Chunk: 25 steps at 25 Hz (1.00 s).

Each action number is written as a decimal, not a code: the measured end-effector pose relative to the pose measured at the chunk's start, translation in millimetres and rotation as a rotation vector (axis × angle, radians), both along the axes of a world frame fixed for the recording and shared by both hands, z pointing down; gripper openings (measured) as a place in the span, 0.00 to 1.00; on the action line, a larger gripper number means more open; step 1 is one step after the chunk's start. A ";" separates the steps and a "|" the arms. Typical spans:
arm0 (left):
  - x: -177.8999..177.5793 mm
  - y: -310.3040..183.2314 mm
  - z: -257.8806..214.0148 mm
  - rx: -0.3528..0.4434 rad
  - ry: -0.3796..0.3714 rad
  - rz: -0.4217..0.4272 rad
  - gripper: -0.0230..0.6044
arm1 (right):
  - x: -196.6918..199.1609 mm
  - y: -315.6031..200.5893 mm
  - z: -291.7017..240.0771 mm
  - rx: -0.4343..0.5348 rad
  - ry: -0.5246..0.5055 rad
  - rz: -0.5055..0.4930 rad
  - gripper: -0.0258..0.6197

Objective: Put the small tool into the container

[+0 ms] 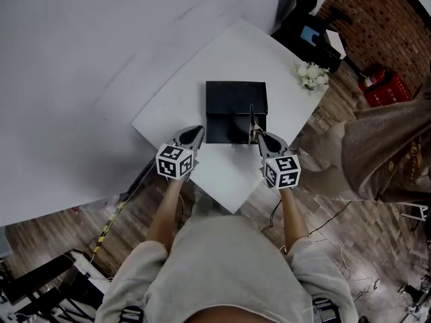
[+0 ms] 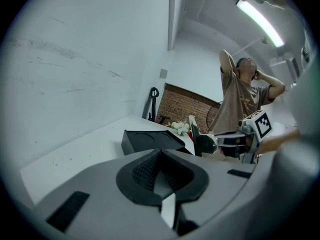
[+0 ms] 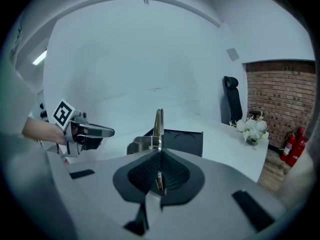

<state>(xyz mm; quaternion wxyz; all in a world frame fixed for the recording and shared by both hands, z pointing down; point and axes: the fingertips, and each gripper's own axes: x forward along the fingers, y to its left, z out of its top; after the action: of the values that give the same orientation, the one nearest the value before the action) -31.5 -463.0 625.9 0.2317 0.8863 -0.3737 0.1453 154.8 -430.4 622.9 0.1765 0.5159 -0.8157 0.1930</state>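
A black container [image 1: 236, 98] sits in the middle of the white table [image 1: 182, 99]; the gripper views show it too, as container [image 2: 150, 140] and container [image 3: 182, 138]. My right gripper [image 1: 255, 134] hovers at the box's near right corner, shut on a thin metal tool [image 1: 252, 118]. The tool [image 3: 158, 125] sticks up from between the jaws of the right gripper [image 3: 159, 151]. My left gripper [image 1: 199, 132] is at the box's near left corner. In its own view the left gripper [image 2: 159, 154] has its pads together with nothing between them.
A small vase of white flowers [image 1: 312, 75] stands at the table's far right corner. A person [image 1: 384, 153] stands just right of the table. A red fire extinguisher [image 1: 384, 86] sits on the floor beyond, and cables run under the table.
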 end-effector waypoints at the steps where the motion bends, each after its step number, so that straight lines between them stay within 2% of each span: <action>1: -2.1 -1.2 1.8 -0.003 0.000 0.001 0.06 | -2.8 -1.4 1.3 0.001 0.017 -0.008 0.04; 16: -30.3 -12.2 12.6 -0.021 0.006 -0.019 0.06 | -45.9 -14.8 23.9 0.021 0.383 -0.250 0.04; 25: -39.9 -11.0 15.6 -0.027 0.010 -0.031 0.06 | -59.5 -18.1 37.6 0.062 0.668 -0.442 0.04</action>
<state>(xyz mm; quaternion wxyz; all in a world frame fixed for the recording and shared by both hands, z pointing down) -71.5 -474.1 641.5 0.2479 0.8778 -0.3844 0.1424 95.3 -448.5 660.5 0.4536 0.3676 -0.8102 -0.0524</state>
